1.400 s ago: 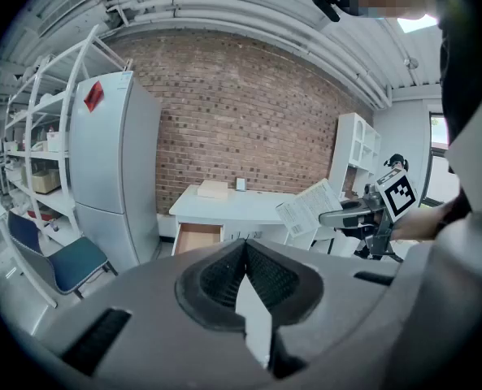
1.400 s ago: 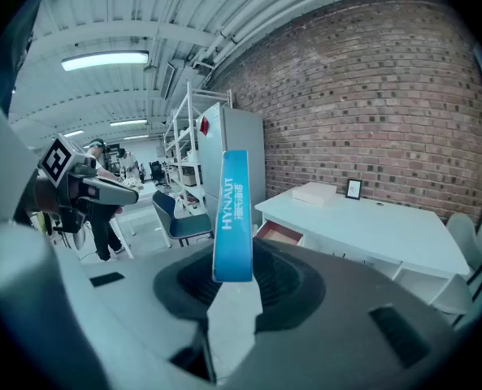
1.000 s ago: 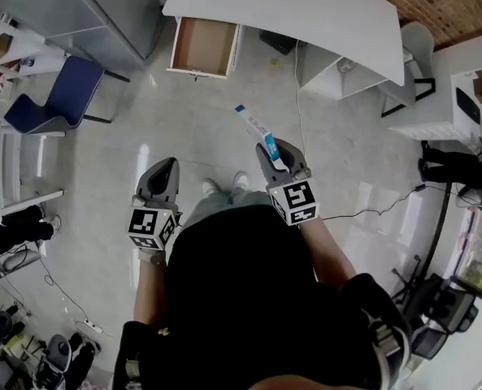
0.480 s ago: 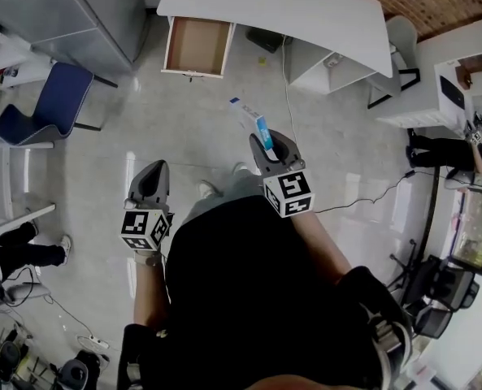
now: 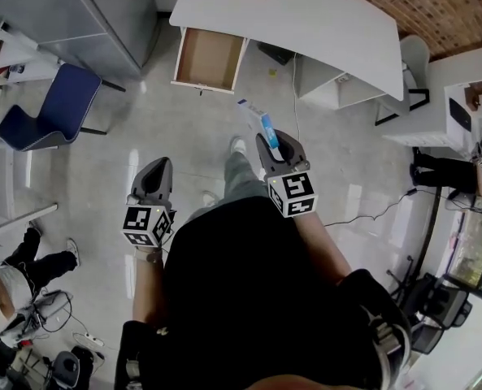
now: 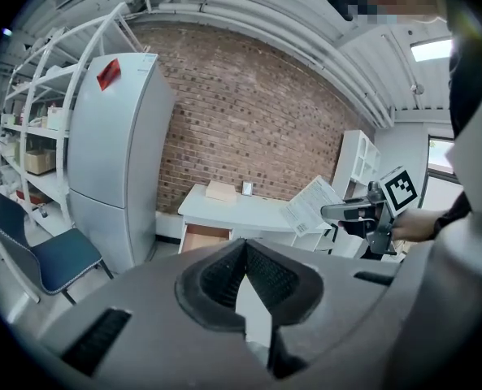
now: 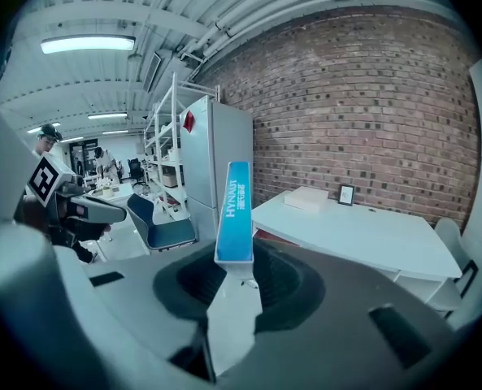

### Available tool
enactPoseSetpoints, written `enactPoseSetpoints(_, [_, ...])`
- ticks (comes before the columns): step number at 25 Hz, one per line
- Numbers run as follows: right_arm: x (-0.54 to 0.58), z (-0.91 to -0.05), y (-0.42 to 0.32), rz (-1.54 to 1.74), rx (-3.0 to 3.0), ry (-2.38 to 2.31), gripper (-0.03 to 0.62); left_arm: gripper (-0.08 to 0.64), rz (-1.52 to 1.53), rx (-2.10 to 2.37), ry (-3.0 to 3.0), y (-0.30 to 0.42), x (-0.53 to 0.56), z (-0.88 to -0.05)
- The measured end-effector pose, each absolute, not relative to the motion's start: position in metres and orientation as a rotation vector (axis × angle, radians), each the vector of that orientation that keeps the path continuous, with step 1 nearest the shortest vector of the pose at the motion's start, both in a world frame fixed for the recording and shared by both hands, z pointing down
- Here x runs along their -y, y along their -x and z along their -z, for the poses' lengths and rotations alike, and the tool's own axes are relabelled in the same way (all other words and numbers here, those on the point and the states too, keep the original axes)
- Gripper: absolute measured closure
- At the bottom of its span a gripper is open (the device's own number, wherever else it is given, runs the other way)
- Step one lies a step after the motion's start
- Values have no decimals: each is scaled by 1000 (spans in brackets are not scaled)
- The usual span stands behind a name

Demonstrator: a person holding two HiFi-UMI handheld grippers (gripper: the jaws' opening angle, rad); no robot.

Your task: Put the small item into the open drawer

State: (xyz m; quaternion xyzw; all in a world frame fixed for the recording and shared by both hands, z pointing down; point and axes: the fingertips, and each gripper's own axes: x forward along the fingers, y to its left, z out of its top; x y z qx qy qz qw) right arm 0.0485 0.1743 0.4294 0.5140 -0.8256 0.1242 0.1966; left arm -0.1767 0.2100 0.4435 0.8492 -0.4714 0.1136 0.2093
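Seen from overhead, the right tool [image 5: 275, 145] pinches a slim blue-and-white box [image 5: 255, 120] over the floor, well short of the open drawer [image 5: 208, 59] under the desk [image 5: 306, 15]. Its own view shows the box's lettered blue face. The left tool [image 5: 162, 167] is pressed together, empty.

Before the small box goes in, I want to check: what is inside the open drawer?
In the drawer only its bare brown bottom shows; nothing lies in the visible part. Its rear end runs under the desk and cannot be checked.
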Motion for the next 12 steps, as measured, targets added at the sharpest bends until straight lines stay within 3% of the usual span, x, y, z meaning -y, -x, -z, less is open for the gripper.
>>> enactPoseSetpoints(12, [-37, -424, -105, -347, 2375, -1361, 489, 557, -324, 1395, -2314, 121, -89, -432])
